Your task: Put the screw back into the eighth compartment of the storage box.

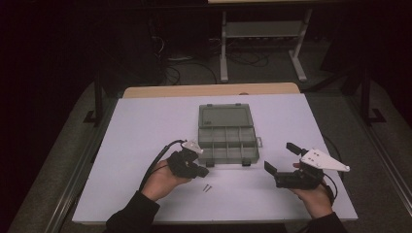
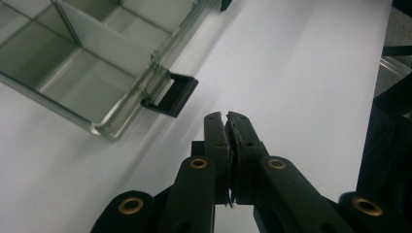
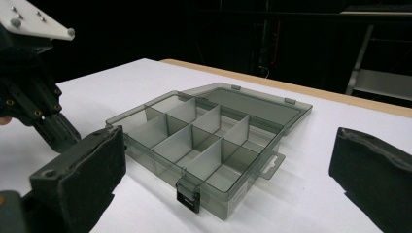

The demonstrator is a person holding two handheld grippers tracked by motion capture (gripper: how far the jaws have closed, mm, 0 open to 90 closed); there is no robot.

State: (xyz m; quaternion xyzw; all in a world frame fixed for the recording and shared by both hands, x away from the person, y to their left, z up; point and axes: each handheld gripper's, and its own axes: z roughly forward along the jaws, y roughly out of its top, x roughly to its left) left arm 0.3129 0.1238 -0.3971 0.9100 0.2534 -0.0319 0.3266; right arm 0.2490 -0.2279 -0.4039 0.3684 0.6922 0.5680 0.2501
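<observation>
A smoky grey plastic compartment box (image 1: 227,141) lies open in the middle of the white table (image 1: 145,126), its lid (image 1: 224,116) folded back flat. Its dividers stand in empty cells (image 3: 204,141). My left gripper (image 1: 204,171) hovers just off the box's near left corner, its jaws shut (image 2: 227,119) with nothing between them, next to the black latch (image 2: 172,94). My right gripper (image 1: 281,158) is held to the right of the box, wide open (image 3: 231,141) and facing it, with nothing held. Two small screws (image 1: 207,188) lie on the table near the left gripper.
A wooden strip (image 1: 209,90) edges the table's far side. Beyond it stand a metal table frame (image 1: 262,43) and cables on the dark floor. Bare white surface stretches left and right of the box.
</observation>
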